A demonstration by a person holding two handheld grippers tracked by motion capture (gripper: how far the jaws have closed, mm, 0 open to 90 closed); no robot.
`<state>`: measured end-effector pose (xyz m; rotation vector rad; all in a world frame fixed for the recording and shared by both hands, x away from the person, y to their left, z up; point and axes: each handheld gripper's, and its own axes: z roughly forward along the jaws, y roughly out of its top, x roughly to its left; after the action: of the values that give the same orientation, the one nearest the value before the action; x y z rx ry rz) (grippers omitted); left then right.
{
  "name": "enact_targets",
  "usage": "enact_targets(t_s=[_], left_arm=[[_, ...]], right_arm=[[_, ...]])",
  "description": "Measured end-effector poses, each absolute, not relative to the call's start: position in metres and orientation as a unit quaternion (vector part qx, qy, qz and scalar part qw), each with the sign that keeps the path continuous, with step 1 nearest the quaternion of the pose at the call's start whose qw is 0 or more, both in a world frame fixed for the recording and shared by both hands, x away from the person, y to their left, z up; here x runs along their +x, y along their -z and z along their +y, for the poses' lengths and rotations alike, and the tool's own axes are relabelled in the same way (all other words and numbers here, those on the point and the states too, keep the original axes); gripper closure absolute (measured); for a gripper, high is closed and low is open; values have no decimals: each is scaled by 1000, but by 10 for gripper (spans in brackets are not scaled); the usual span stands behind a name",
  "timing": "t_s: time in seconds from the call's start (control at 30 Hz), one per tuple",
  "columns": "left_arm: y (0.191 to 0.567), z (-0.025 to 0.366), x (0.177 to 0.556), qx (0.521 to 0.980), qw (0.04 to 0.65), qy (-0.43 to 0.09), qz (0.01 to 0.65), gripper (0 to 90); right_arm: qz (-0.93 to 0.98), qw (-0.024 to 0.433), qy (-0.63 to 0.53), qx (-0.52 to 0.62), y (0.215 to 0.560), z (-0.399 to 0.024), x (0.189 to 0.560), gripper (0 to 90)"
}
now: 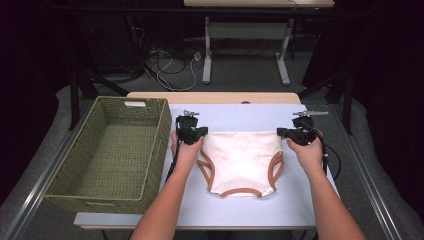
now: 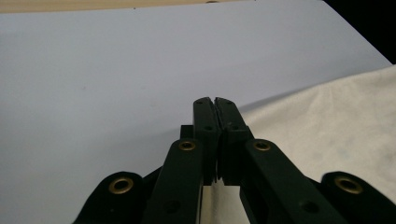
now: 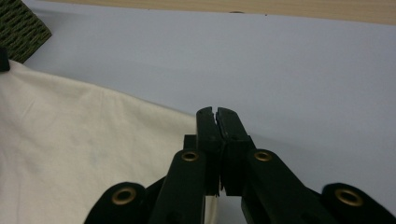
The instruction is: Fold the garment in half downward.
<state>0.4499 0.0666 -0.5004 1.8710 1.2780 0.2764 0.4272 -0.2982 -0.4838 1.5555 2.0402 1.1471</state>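
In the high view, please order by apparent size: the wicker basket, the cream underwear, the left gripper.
1. wicker basket
2. cream underwear
3. left gripper

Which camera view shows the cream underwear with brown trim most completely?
The high view: the whole cream underwear with brown trim lies flat there, both leg openings visible. The left gripper view and right gripper view show only plain cream corners.

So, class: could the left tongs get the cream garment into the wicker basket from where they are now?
Probably yes. The left tongs are shut on the garment at its top corner, and the open basket stands just beside them with nothing between. The right tongs grip the other corner, though.
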Motion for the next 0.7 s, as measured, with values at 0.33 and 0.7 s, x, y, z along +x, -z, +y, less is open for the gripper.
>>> enact_targets(t_s=[0.33, 0.7], left_arm=[[510, 63, 455, 746, 406, -113, 515, 885], [518, 60, 459, 747, 397, -113, 521, 885]], right_arm=[[719, 180, -390, 547, 494, -292, 434, 887], [723, 188, -366, 555, 512, -286, 439, 886]])
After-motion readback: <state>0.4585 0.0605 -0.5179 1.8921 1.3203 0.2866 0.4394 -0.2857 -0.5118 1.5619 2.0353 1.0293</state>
